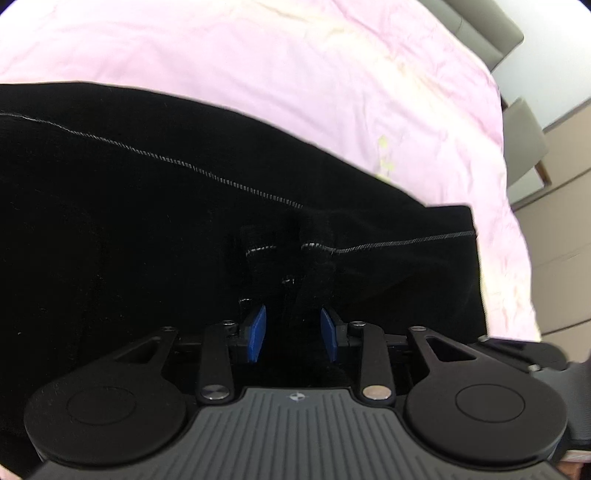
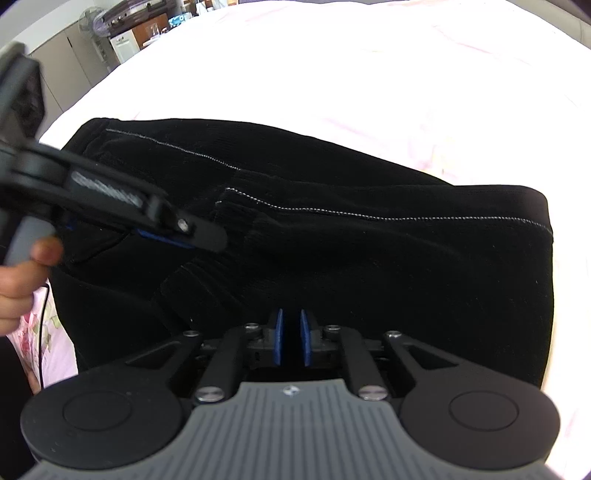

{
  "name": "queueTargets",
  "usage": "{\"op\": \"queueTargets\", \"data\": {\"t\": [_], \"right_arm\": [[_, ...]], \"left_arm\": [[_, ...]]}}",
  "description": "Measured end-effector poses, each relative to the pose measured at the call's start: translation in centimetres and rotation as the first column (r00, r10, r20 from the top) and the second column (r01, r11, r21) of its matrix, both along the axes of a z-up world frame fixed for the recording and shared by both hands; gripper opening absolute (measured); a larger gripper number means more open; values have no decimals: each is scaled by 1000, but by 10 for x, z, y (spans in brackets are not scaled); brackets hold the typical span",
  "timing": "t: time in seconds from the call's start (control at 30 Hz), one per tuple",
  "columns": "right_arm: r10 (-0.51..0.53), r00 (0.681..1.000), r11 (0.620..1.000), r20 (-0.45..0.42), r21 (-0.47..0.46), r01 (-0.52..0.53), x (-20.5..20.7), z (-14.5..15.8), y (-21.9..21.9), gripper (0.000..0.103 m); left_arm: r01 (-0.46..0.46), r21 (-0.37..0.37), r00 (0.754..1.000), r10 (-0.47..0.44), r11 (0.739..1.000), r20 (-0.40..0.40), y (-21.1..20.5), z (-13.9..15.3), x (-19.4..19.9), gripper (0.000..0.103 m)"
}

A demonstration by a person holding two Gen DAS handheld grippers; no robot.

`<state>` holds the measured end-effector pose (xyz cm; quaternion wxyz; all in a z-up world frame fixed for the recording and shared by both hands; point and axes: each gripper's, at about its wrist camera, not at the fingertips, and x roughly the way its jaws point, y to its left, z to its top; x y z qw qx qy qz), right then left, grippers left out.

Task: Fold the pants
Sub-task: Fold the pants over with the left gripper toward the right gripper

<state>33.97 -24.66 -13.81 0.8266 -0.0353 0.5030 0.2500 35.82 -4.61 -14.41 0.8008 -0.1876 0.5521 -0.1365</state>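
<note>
Black pants (image 1: 129,221) with pale stitching lie folded on a pink bedsheet (image 1: 295,66); they also fill the right wrist view (image 2: 369,251). My left gripper (image 1: 293,332) has its blue pads apart with a bunched fold of the black fabric between them. It also shows in the right wrist view (image 2: 166,236), low over the pants' left part. My right gripper (image 2: 291,339) has its blue pads nearly together over the pants' near edge, with dark fabric in the narrow gap.
The sheet (image 2: 369,74) stretches beyond the pants. Grey cabinets (image 1: 554,221) stand past the bed's right edge. A fan and shelves (image 2: 122,33) stand at the far left. A thin black cable (image 2: 43,332) hangs by my left hand.
</note>
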Motion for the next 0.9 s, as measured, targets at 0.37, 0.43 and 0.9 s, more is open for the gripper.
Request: {"op": "queueTargets", "data": {"t": [0.37, 0.43, 0.9], "right_arm": [[-54, 998, 998, 8, -7, 54, -6, 2, -16, 16], [-59, 998, 998, 10, 5, 59, -8, 3, -18, 16], [-46, 998, 999, -44, 12, 47, -4, -20, 2, 19]], "left_arm": [[25, -74, 995, -17, 997, 98, 0, 22, -15, 11], [46, -7, 991, -44, 999, 128, 0, 35, -21, 11], [-33, 44, 999, 33, 998, 6, 11, 0, -15, 67]]}}
